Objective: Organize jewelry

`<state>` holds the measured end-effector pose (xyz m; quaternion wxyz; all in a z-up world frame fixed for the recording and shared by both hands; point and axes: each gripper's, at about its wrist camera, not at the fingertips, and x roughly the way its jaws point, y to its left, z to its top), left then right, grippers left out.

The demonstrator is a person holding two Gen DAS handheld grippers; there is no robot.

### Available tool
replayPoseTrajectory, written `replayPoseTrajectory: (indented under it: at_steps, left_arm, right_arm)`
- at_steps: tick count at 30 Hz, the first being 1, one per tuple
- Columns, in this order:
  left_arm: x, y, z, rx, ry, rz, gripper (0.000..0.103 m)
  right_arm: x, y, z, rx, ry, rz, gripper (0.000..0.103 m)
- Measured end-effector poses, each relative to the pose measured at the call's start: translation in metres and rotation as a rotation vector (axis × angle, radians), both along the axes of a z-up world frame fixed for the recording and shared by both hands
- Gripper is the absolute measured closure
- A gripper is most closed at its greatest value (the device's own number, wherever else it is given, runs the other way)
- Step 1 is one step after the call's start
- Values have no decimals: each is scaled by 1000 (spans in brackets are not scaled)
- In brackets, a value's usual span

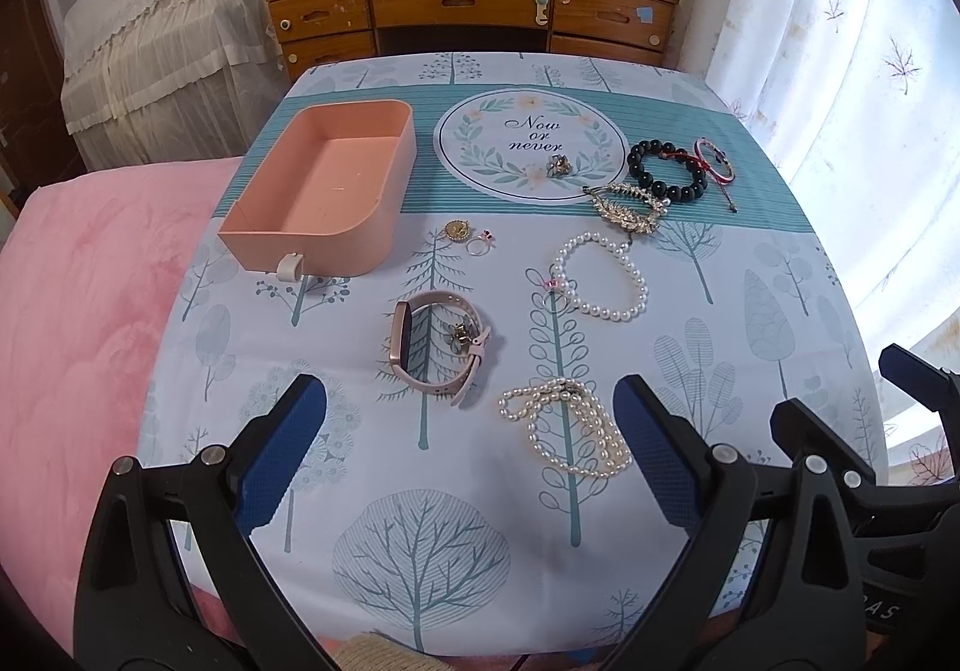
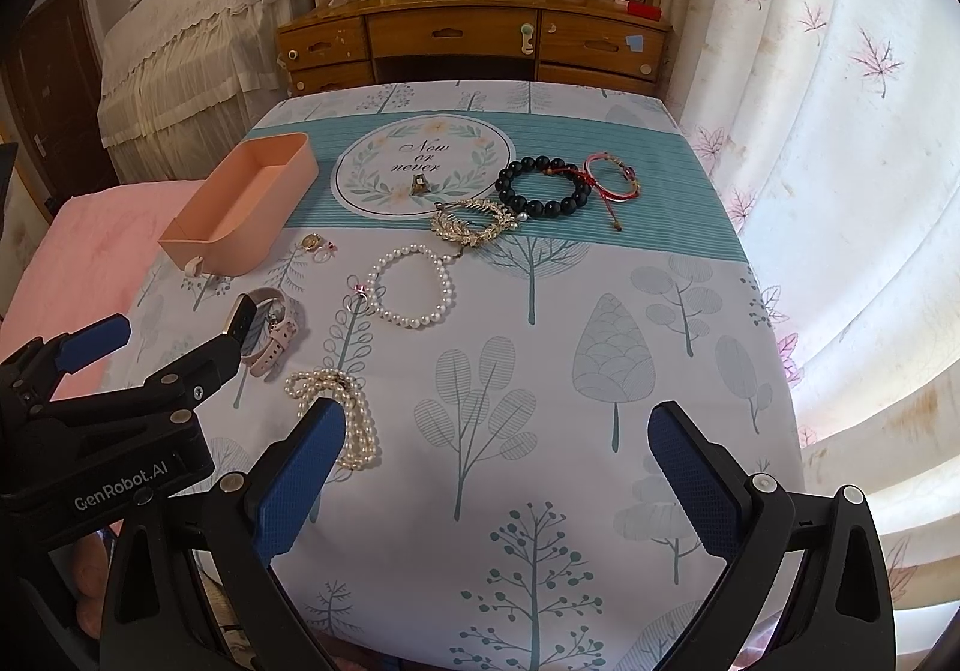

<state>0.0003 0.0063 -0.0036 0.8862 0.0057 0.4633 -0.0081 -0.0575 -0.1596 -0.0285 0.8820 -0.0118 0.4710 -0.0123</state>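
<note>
An empty pink tray (image 1: 312,227) (image 2: 240,251) sits at the table's left. Jewelry lies spread on the tree-print cloth: a pink watch (image 1: 438,350) (image 2: 270,335), a pearl necklace (image 1: 570,425) (image 2: 354,419), a pearl bracelet (image 1: 600,275) (image 2: 411,284), a gold brooch (image 1: 630,209) (image 2: 474,224), a black bead bracelet (image 1: 666,170) (image 2: 543,185), a red cord bracelet (image 1: 714,161) (image 2: 612,176), small rings (image 1: 468,239) (image 2: 318,245) and a ring (image 1: 558,165) (image 2: 420,183) on the round print. My left gripper (image 1: 471,431) is open above the near table. My right gripper (image 2: 498,443) is open, empty.
A wooden desk (image 1: 474,11) with drawers stands behind the table. A pink blanket (image 1: 90,311) lies at the left. A curtain (image 2: 840,191) hangs at the right. A lace-covered piece of furniture (image 1: 162,23) stands at the back left.
</note>
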Motion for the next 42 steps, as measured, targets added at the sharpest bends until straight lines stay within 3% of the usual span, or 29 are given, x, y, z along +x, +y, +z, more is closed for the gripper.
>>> replayPoseTrajectory:
  at_steps: [35, 42]
  left_arm:
    - [-2, 14, 1, -32, -1, 12, 7]
    - [10, 22, -12, 0, 53, 6, 7]
  right_arm:
    - [-1, 9, -6, -20, 17, 16, 1]
    - [7, 19, -11, -38, 35, 58, 1]
